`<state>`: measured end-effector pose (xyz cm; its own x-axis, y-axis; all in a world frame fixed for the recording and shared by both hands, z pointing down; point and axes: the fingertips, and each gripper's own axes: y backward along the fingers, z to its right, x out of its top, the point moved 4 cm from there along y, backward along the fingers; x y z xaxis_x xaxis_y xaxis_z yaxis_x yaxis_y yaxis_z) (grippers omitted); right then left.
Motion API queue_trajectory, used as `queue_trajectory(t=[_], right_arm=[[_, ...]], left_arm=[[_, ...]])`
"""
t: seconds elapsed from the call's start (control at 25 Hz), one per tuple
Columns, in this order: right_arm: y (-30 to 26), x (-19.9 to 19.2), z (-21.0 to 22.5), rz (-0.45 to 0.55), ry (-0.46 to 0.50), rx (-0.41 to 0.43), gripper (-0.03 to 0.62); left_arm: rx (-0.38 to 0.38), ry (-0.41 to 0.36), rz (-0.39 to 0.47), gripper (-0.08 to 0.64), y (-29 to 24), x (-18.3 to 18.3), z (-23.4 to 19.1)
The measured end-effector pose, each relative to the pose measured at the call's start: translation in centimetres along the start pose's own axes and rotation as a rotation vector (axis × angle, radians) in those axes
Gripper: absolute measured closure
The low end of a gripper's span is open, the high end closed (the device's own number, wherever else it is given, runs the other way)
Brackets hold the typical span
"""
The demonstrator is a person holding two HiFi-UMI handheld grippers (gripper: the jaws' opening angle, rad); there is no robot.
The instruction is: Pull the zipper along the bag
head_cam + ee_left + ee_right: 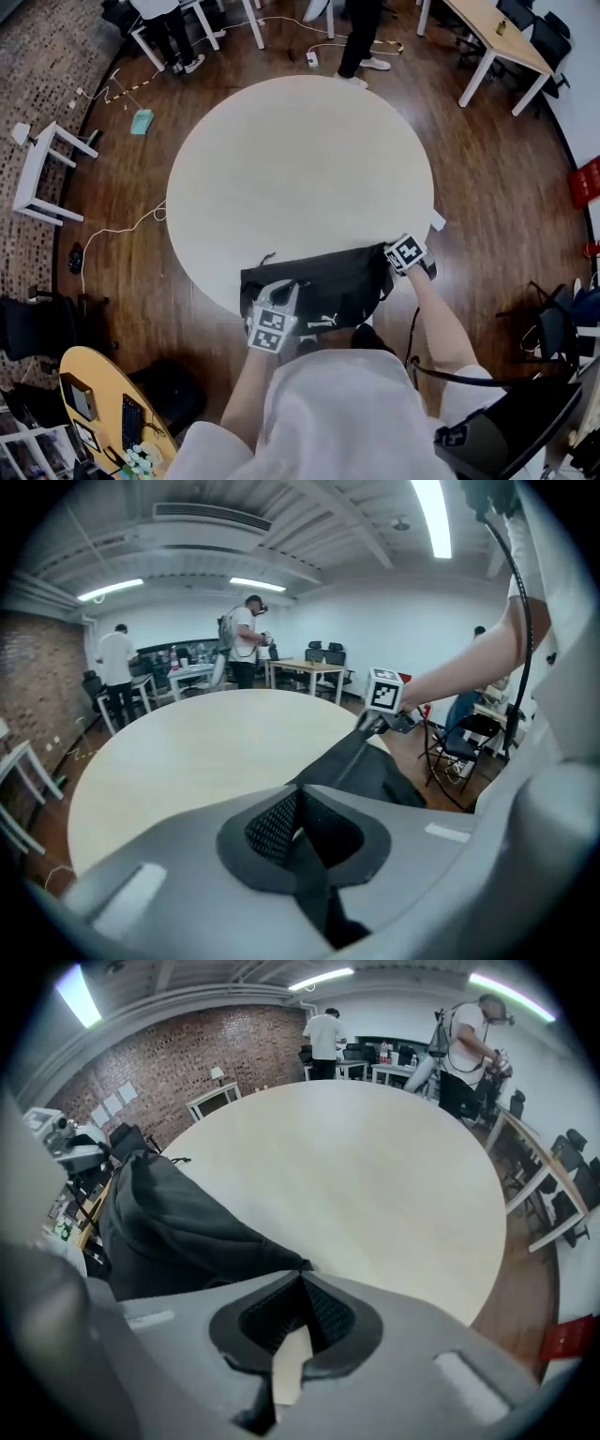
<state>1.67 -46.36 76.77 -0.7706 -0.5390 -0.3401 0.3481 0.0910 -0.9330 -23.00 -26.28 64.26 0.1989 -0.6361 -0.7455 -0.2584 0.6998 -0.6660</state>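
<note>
At the near rim of the round pale table [300,159], right below my head camera, lies the black fabric bag [328,286]. It is stretched from left to right, with a white logo [322,322] on the side facing me. Dark wooden floor [487,187] surrounds the table, and two people [246,639] stand at desks well beyond its far side.

My right gripper [398,261] sits at the bag's right end. Its own view shows the jaws brought together at their tips, pinching the bag's pointed end corner. From the left gripper view, that end rises off the tabletop towards the right gripper, so the fabric is held up there.

My left gripper [279,298] is over the left part of the bag, pointing away from me and downward. Its jaws are squeezed fully closed, with a narrow dark strip of the bag caught between the pads. Which part of the bag that strip is, I cannot tell.
</note>
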Motion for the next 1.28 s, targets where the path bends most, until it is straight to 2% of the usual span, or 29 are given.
queue_trajectory(t=[0.16,0.2,0.28,0.32,0.4,0.48,0.6,0.68,0.72,0.8,0.88,0.96,1.08,1.2,1.28], right_arm=[[-0.2,0.2,-0.9,-0.051,0.027,-0.051,0.603],[-0.4,0.3,-1.2,-0.059,0.032,-0.059,0.603],[-0.7,1.0,-1.6,-0.06,0.029,-0.067,0.603],[-0.8,1.3,-1.8,-0.062,0.027,-0.074,0.603],[-1.2,1.7,-2.4,-0.086,0.036,-0.099,0.604],[-1.1,1.1,-2.8,-0.125,0.054,-0.177,0.604],[-1.3,1.4,-2.8,-0.042,0.112,-0.314,0.604],[-1.3,0.7,-2.6,-0.012,0.086,-0.382,0.604],[-0.9,0.2,-2.3,0.014,0.041,-0.419,0.604],[1.7,-0.1,-1.7,0.128,-0.083,-0.51,0.604],[5.3,1.3,-2.4,0.314,-0.149,-0.539,0.604],[8.3,3.0,-4.3,0.487,-0.152,-0.519,0.604],[12.9,4.9,-8.8,0.679,-0.116,-0.48,0.604],[17.8,5.4,-14.0,0.847,-0.083,-0.425,0.604],[20.8,4.4,-17.7,0.94,-0.052,-0.371,0.604]], left_arm=[[0.206,0.203,-0.038,0.535,5.2,-8.4,-10.7],[0.237,0.265,-0.048,0.535,6.0,-10.6,-13.2],[0.241,0.357,-0.06,0.532,5.6,-13.4,-16.3],[0.232,0.364,-0.069,0.534,4.9,-14.0,-16.7],[0.229,0.328,-0.079,0.534,3.9,-13.9,-16.7],[0.233,0.321,-0.059,0.532,3.9,-13.3,-16.7],[0.223,0.361,-0.012,0.512,4.9,-12.6,-17.2],[0.261,0.421,0.039,0.505,6.6,-12.2,-18.7],[0.295,0.451,0.074,0.533,7.9,-11.8,-19.9],[0.346,0.462,0.135,0.543,10.6,-10.7,-21.9],[0.357,0.417,0.182,0.543,12.5,-9.0,-22.5],[0.352,0.36,0.232,0.543,13.6,-7.1,-21.8],[0.328,0.274,0.302,0.543,14.4,-3.8,-18.8],[0.312,0.182,0.367,0.543,15.1,-0.7,-13.7],[0.307,0.139,0.414,0.543,16.0,1.0,-9.1]])
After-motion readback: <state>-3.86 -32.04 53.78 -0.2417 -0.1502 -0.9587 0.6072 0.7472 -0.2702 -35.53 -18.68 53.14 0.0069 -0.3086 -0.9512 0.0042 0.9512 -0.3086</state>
